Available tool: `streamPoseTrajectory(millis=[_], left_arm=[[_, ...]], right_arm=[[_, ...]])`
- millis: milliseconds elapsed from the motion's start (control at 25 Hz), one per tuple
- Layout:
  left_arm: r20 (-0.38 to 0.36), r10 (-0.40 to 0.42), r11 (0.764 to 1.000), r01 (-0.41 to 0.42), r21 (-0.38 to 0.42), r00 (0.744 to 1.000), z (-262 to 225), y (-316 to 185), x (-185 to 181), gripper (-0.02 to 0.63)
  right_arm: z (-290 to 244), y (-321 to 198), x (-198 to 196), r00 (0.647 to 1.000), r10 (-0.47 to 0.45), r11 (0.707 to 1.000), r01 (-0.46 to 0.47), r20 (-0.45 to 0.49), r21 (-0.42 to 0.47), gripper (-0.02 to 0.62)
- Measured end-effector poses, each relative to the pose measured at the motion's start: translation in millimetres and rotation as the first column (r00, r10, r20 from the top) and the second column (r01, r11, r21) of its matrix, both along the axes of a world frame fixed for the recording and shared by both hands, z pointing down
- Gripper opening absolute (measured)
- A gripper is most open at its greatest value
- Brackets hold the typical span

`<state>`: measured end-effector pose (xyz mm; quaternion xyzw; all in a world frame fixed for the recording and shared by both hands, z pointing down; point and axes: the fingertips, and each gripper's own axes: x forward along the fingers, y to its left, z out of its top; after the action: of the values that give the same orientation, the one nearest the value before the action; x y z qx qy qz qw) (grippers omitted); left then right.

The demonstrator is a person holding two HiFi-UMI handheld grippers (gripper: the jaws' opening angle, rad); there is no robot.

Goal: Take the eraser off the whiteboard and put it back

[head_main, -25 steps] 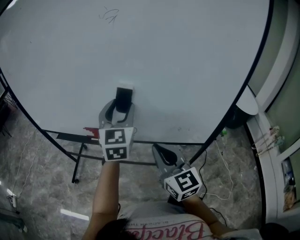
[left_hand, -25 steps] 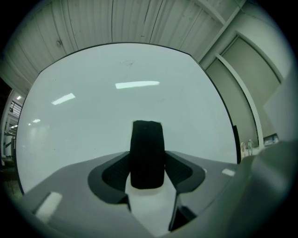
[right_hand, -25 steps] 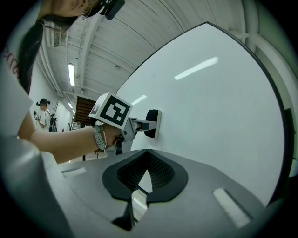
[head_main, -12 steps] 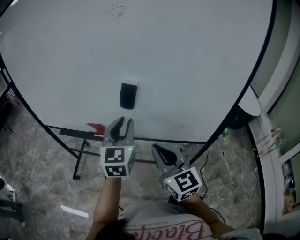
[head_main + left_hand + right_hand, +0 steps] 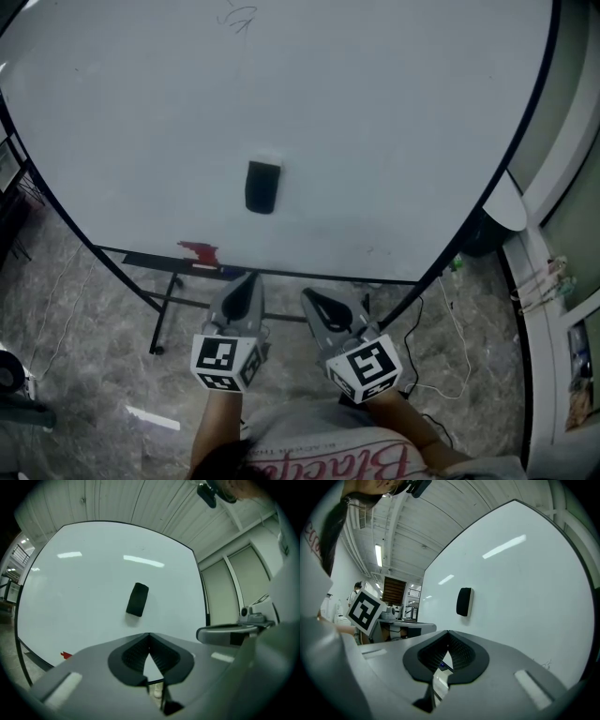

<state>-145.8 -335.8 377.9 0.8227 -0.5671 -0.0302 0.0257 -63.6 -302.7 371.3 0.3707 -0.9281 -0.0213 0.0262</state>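
Note:
The black eraser (image 5: 262, 187) sticks upright on the whiteboard (image 5: 375, 112), near its lower middle, and nothing touches it. It shows ahead of both grippers as a dark block in the left gripper view (image 5: 137, 599) and the right gripper view (image 5: 464, 602). My left gripper (image 5: 246, 281) hangs below the board's bottom edge, well back from the eraser, shut with nothing between its pads (image 5: 149, 634). My right gripper (image 5: 309, 298) is beside it, also shut and empty (image 5: 448, 632).
A red item (image 5: 198, 251) lies on the board's ledge at the lower left. A small scribble (image 5: 239, 17) marks the top of the board. The stand's legs (image 5: 159, 328) and a cable (image 5: 450, 319) are on the marble floor. A wall ledge (image 5: 534, 281) runs along the right.
My left gripper stood open around the eraser; it has drawn back and down from the board and closed empty. The eraser stays on the board. My right gripper has kept still.

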Motion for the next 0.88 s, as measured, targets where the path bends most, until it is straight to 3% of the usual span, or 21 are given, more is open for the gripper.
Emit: streamPoseTrajectory(millis=[320,880], left_arm=[[-0.027,0.031,0.998,-0.029,0.059,0.999,-9,19,1,0.000],[-0.080,0.084,0.994,-0.078,0.071,0.993,-15,22,13,0.000]], right_arm=[[-4,2,2,0.999,0.034,0.999,-0.034,0.003,0.028,0.000],[-3,1,4,0.999,0.049,0.999,-0.049,0.021,0.005,0.000]])
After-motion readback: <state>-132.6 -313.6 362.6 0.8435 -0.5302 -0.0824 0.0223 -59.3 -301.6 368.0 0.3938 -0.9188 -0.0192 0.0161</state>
